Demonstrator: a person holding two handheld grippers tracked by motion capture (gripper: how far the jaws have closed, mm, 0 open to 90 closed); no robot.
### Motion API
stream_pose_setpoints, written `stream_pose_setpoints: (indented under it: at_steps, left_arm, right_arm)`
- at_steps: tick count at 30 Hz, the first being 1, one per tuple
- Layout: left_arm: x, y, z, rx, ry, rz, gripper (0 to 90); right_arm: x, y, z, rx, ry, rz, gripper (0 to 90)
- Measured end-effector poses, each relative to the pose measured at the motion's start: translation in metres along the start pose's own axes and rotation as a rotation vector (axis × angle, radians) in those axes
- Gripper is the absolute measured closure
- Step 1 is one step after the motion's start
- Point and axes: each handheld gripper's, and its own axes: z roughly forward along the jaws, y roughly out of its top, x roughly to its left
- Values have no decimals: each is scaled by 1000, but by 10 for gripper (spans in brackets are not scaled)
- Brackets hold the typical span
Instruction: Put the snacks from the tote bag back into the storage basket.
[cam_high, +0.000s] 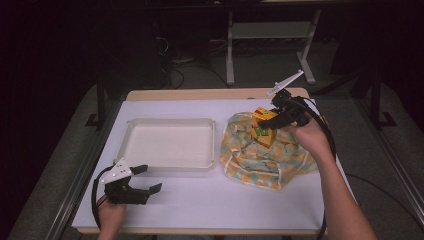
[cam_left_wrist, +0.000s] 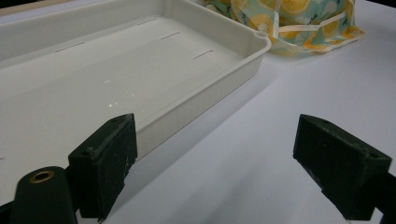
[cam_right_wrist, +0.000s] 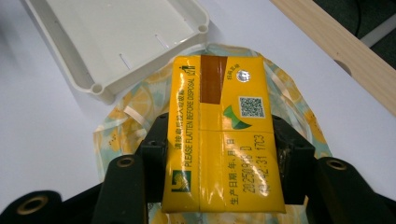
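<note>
The right gripper (cam_high: 270, 120) was clamped on a yellow rectangular drink carton (cam_right_wrist: 222, 135), held above the lemon-print fabric bag (cam_high: 260, 155) near the bench's right edge. The left gripper (cam_high: 148, 179) rested jaws apart beside the white plastic tray (cam_high: 170, 165).

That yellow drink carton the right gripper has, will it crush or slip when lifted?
The yellow carton probably dents: its lower face already looks creased between the right hand-held gripper jaws. Its glossy skin may slip. It likely stays boxy, unlike the floppy cloth bag beneath.

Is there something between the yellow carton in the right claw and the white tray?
Nothing visible. The yellow carton is held above the patterned bag; the white tray lies open beside it.
</note>
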Motion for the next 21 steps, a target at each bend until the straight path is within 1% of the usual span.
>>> stream_pose_setpoints:
  at_steps: [1,8,9,12,13,18,19,21]
  left_arm:
    - [0,0,0,0,0,0,135]
    - [0,0,-1,0,1,2,135]
    - [0,0,0,-1,0,3,134]
    - [0,0,0,1,1,5,135]
    - [0,0,0,0,0,4,134]
    - [1,0,-1,3,1,4,135]
    - [1,0,-1,3,0,3,135]
    - [1,0,-1,4,0,5,135]
  right_arm:
    - [2,3,0,-2,9,-5,489]
    - [8,11,-1,-9,30,-35,488]
    - [9,14,-1,-10,42,-41,489]
    - [12,17,0,-11,43,-43,488]
    - [14,20,0,-9,48,-53,488]
    - [17,25,3,-9,55,-65,488]
    - [19,28,5,-11,61,-76,488]
    - [22,30,6,-12,68,-81,488]
